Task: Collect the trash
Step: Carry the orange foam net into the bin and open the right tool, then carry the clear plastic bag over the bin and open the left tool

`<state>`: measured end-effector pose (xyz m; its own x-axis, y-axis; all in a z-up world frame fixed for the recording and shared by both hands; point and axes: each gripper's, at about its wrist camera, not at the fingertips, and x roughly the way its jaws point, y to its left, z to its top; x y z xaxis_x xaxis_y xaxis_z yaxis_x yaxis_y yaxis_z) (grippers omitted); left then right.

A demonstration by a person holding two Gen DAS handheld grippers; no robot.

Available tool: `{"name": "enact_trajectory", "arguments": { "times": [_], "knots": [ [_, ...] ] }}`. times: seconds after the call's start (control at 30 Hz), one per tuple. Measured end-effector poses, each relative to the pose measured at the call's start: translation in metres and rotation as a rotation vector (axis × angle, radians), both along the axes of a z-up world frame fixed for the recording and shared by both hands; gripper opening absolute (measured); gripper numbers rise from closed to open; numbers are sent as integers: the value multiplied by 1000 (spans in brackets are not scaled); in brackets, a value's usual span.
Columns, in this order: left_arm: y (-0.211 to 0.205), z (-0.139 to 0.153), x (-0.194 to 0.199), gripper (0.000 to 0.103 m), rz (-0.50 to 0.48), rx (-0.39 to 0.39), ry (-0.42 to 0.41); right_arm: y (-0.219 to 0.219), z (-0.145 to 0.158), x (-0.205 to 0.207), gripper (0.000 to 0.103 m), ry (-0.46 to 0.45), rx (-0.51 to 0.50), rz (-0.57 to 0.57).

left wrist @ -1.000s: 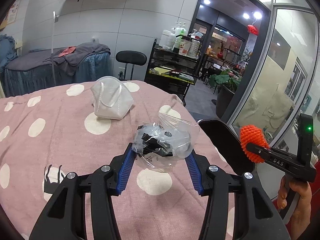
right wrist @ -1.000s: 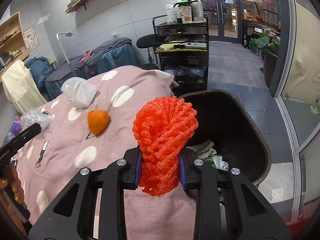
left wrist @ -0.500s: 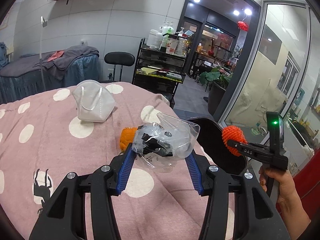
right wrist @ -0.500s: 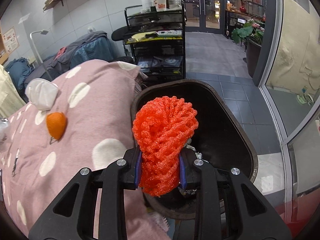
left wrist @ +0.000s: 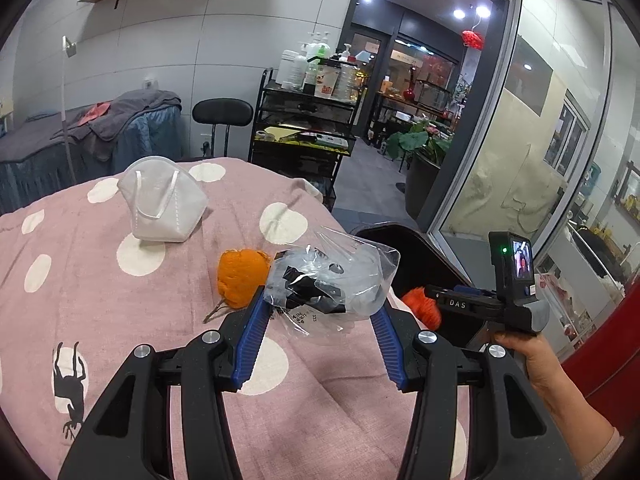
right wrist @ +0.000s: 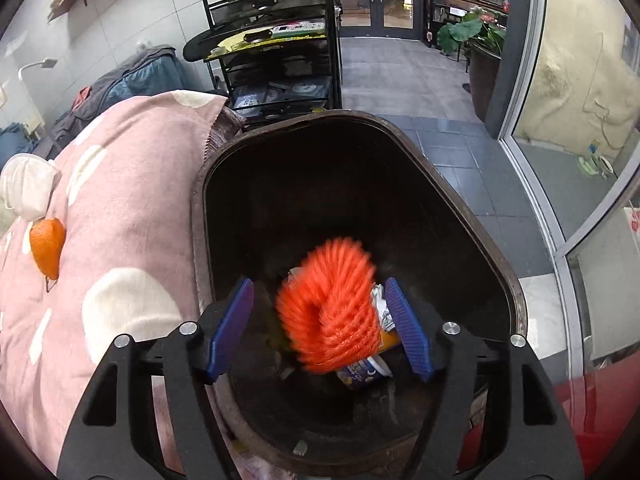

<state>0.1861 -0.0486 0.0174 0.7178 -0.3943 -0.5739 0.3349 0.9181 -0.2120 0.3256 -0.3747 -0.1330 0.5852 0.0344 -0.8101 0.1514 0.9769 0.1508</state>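
Mask (left wrist: pixel 162 200) behind peel (left wrist: pixel 240 278) on the blanket (left wrist: pixel 120 320); bin (right wrist: pixel 420 184) right of it; net (right wrist: pixel 332 304) over bin.

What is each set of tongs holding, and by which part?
Left tongs grip the clear plastic bag across its lower sides. Right tongs stand open; the orange foam net hangs blurred between them, unheld.

Right tool (right wrist: pixel 320 328) sits over the dark trash bin (right wrist: pixel 472 208), blue pads spread wide, gaps on both sides of the blurred orange foam net (right wrist: pixel 332 312). Bin mouth wide and unobstructed above; wrappers and a cup low inside. Bin rim touches the pink polka-dot blanket (right wrist: pixel 132 200) edge on the left. On the blanket, orange peel (left wrist: pixel 240 276) lies just beside the left tool (left wrist: pixel 320 320) and its clear plastic bag (left wrist: pixel 332 276); white face mask (left wrist: pixel 162 200) farther back, bare blanket between. Black cart (left wrist: pixel 304 128) and glass wall (left wrist: pixel 520 160) stand beyond the bin.
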Motion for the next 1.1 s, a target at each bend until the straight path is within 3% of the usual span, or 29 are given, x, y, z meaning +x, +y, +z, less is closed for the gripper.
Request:
{"name": "enact_trajectory", "arguments": {
  "times": [0.57,0.73,1.1],
  "knots": [
    [-90,0,42,50,-215,14,80,2,43,-86,75,-146,-8,-25],
    [-123,-3,54,50,-268,58,84,0,50,-100,81,-164,-13,-36],
    [-168,-23,81,50,-344,97,176,-9,50,-128,82,-174,4,-72]
  ]
}}
